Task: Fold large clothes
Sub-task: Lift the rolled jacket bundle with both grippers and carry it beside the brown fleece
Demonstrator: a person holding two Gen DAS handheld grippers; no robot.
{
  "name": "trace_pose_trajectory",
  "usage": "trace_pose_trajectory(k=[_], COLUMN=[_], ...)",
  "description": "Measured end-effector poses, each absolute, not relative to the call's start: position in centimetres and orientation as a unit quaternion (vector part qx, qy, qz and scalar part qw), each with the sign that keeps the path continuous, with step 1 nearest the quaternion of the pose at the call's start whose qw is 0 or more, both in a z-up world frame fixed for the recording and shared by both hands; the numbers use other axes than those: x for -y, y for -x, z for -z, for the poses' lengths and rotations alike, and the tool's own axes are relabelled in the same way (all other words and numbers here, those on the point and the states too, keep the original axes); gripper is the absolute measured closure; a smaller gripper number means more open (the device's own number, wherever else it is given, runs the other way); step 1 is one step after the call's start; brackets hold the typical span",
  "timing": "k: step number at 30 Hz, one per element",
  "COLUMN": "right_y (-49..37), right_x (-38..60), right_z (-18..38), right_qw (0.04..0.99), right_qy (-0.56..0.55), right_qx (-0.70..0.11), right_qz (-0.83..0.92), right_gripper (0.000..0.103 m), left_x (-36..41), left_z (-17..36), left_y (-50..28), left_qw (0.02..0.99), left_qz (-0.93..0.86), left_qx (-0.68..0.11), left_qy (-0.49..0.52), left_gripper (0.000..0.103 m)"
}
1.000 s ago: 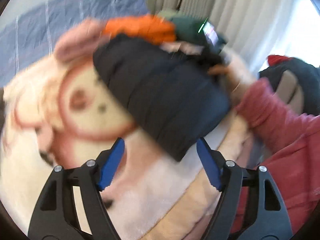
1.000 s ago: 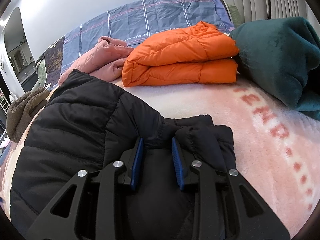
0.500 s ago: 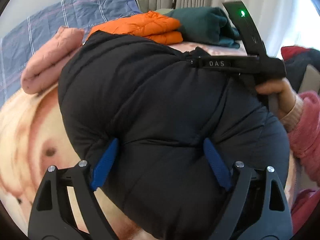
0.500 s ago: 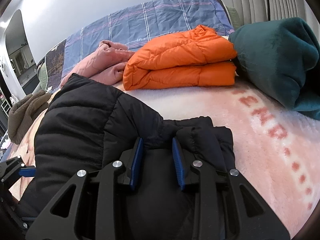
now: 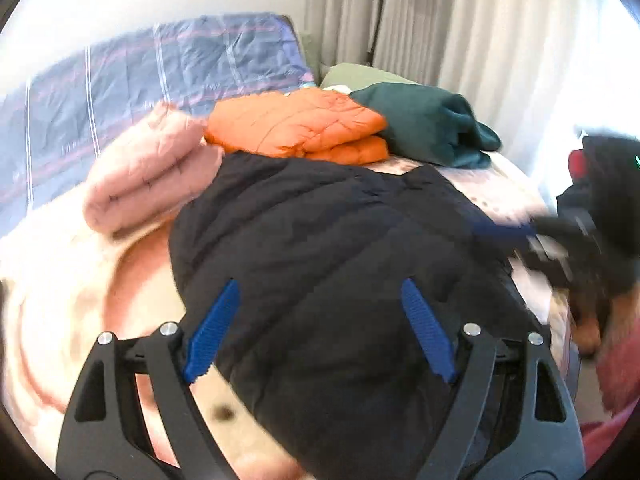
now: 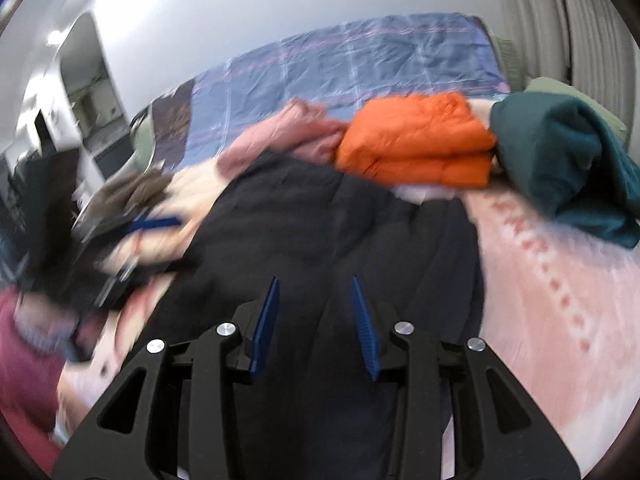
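A black puffer jacket (image 5: 340,248) (image 6: 320,232) lies folded in a thick bundle on the bed's pink and cream blanket (image 5: 80,280). My left gripper (image 5: 320,334) hovers at its near left edge, jaws wide and closing, with the jacket's bulk between them and the pads not pressing. My right gripper (image 6: 314,328) hangs above the jacket's right part. Its jaws are opening, and nothing is pinched between its pads. Each gripper shows as a blur in the other's view: the right gripper (image 5: 520,232) at the right edge, the left gripper (image 6: 152,224) at the left.
Behind the jacket sit a folded orange puffer (image 5: 296,128) (image 6: 416,140), a dark green garment (image 5: 428,124) (image 6: 560,152) and a pink one (image 5: 148,172) (image 6: 288,132). A blue plaid quilt (image 6: 360,64) covers the bed's far end. A brown garment (image 6: 128,192) lies left. Red sleeve (image 5: 616,368) at right.
My right gripper has let go of the jacket fold it pinched, risen and drawn back. My left gripper has swung across the bed onto the jacket, then eased back a little.
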State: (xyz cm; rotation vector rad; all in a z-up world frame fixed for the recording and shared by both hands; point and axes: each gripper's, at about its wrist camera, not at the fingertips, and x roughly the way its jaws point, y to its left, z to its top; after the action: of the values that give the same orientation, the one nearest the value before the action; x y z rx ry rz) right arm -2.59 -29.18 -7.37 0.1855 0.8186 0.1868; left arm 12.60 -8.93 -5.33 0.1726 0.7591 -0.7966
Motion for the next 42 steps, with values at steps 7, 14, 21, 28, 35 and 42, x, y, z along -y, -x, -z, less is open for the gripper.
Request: trace_pose_trajectory(k=[7, 14, 21, 28, 35, 42], right_y=[3.0, 6.0, 4.4, 3.6, 2.9, 4.0], right_x=[29.1, 32.8, 35.4, 36.4, 35.9, 35.2], right_z=[9.4, 5.1, 10.6, 13.4, 13.4, 12.4], right_qw=[0.904, 0.930, 0.857, 0.803, 0.796, 0.819], right_qy=[-0.095, -0.148, -0.263, -0.372, -0.373, -0.347], right_qx=[-0.411, -0.336, -0.442, -0.456, -0.462, -0.440], right_qz=[-0.065, -0.018, -0.035, -0.090, -0.115, -0.121], right_gripper=[0.056, 0.015, 0.013, 0.013, 0.020, 0.065], left_x=[11.9, 10.3, 7.5, 2.4, 4.0, 5.6], left_z=[9.9, 8.5, 7.8, 10.2, 13.5, 12.4], left_y=[-13.4, -13.3, -13.1, -13.8, -14.0, -13.5], left_qw=[0.841, 0.844, 0.844, 0.804, 0.735, 0.749], left_qz=[0.354, 0.359, 0.359, 0.360, 0.405, 0.421], left_qx=[-0.379, -0.381, -0.396, -0.464, -0.521, -0.493], left_qy=[-0.154, -0.115, -0.049, 0.095, 0.153, 0.137], left_gripper=[0.011, 0.011, 0.004, 0.002, 0.002, 0.016])
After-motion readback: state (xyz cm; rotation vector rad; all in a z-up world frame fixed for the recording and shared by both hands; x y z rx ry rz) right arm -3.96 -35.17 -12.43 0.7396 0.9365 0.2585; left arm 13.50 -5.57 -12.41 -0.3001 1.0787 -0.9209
